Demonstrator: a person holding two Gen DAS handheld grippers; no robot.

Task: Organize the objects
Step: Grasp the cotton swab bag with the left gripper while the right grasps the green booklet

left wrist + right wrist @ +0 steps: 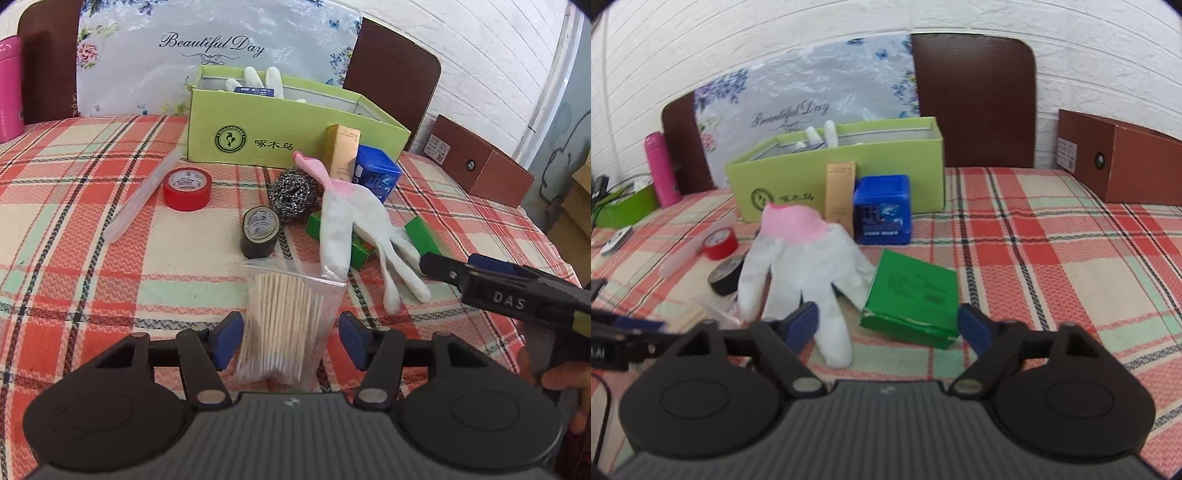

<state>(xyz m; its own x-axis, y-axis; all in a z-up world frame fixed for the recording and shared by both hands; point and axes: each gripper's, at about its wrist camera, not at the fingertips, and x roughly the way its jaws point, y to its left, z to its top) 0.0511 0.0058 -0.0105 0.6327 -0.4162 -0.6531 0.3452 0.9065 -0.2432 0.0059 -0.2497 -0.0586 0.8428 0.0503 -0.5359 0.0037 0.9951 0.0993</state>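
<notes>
— Where are your tongs right now?

— My left gripper (291,338) sits low over the plaid woven tablecloth (74,236), blue pads spread apart on either side of a clear zip bag of wooden cotton swabs (286,325). The bag lies flat between the pads; I can't tell if either pad touches it.

— And the right one?

— My right gripper (888,326) is spread wide too, gripping nothing. A white knit glove with a pink cuff (805,266) lies limp in front of it, one fingertip reaching past its left pad, and a flat green cardboard box (912,299) lies between the pads' tips, tilted.

— Take the lime green open box (280,125) as your marker.

— Glossy card, rectangular, with another white glove (262,79) poking out of it. Just in front of it stand a tall tan carton (343,151) and a blue cube box (376,171). Nearer me than those, a steel wool scrubber (291,194), a black tape roll (260,236) and a red tape roll (187,188), all round, with a frosted plastic strip (144,199) left of the red one.
</notes>
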